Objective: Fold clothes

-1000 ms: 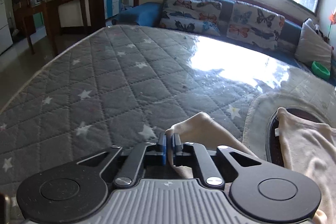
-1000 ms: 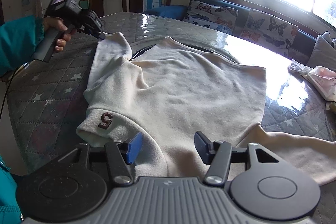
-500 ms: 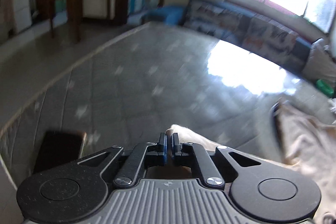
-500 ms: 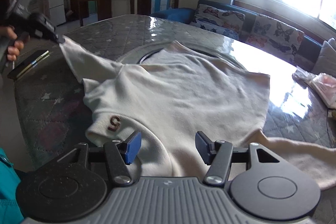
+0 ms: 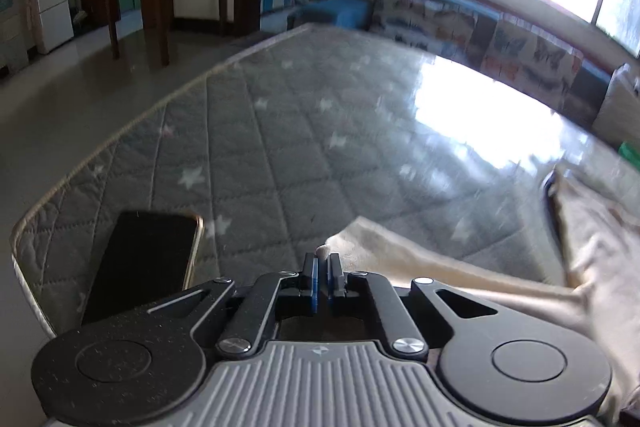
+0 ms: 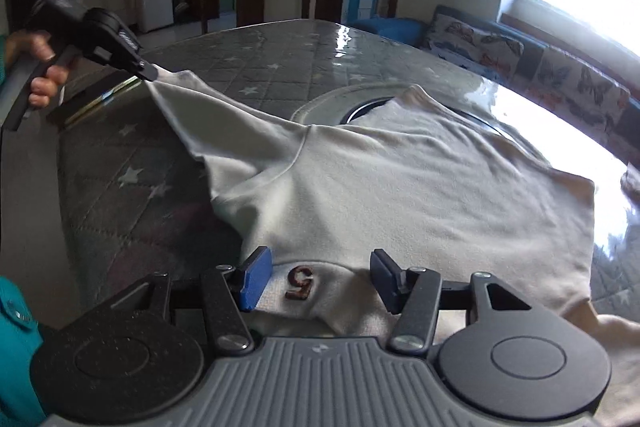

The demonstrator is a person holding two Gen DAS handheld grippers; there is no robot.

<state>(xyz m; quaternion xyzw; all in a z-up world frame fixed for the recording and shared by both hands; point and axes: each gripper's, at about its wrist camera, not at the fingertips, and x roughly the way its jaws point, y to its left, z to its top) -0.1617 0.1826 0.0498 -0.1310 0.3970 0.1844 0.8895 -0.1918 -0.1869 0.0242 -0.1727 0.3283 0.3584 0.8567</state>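
Observation:
A cream sweatshirt (image 6: pixel 400 187) lies spread on the grey star-quilted table (image 6: pixel 260 75), with a brown "5" patch (image 6: pixel 299 287) at its near hem. My left gripper (image 5: pixel 322 267) is shut on the end of the left sleeve (image 5: pixel 384 247) and holds it stretched out to the left, above the table; it also shows in the right wrist view (image 6: pixel 148 73). My right gripper (image 6: pixel 316 279) is open, its fingers on either side of the "5" patch at the hem.
A black phone (image 5: pixel 140 259) lies near the table's left edge, just left of my left gripper. A round inset plate (image 6: pixel 360 103) sits under the sweatshirt's far part. A sofa with butterfly cushions (image 6: pixel 560 75) stands behind the table.
My left gripper has pulled the sleeve out to the left, from folded over the shoulder to stretched straight. My right gripper has moved closer to the hem, around the "5" patch.

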